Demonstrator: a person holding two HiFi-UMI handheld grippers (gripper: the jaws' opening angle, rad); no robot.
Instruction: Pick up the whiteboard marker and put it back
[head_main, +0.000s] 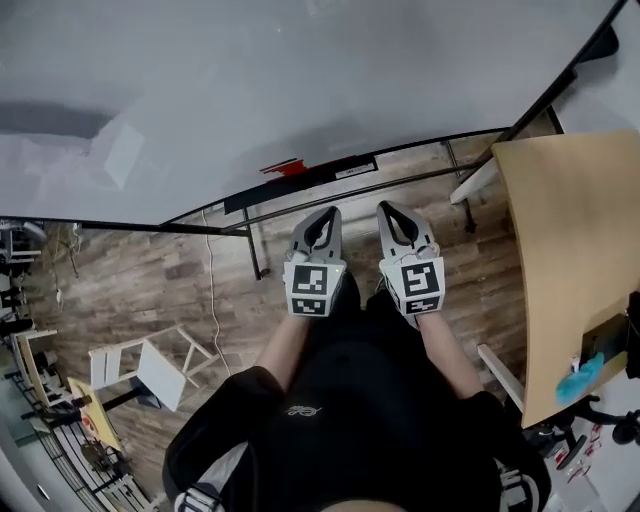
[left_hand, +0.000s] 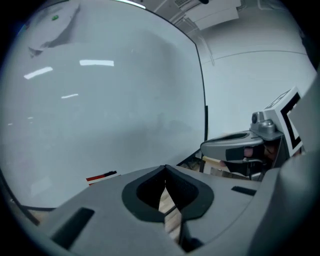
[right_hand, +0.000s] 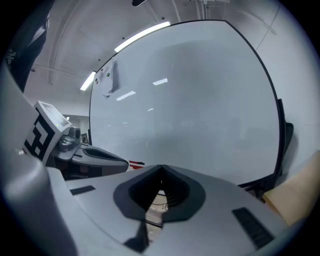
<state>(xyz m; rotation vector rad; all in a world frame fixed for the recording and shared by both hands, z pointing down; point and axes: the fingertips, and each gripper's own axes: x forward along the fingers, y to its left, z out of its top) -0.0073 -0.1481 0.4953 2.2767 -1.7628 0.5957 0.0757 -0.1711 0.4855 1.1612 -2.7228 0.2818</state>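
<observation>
Holding both grippers side by side in front of the body, noses aimed at the bottom edge of the whiteboard (head_main: 250, 90). The left gripper (head_main: 324, 216) has its jaws pressed together with nothing in them. The right gripper (head_main: 393, 211) is the same: tips meeting, only floor showing through the gap behind them. So nobody's carrying anything right now.

The marker (head_main: 283, 167), I think, is that small red-and-black thing lying on the ledge (head_main: 250, 200) under the board, a bit left of where the grippers point and apart from both. It's too small for me to swear to it.

My guess on the pose: hands close together with jaws shut is a neutral stance, either before going in for the grab or with the marker already put back. The desk (head_main: 570, 230) on the right isn't involved.
</observation>
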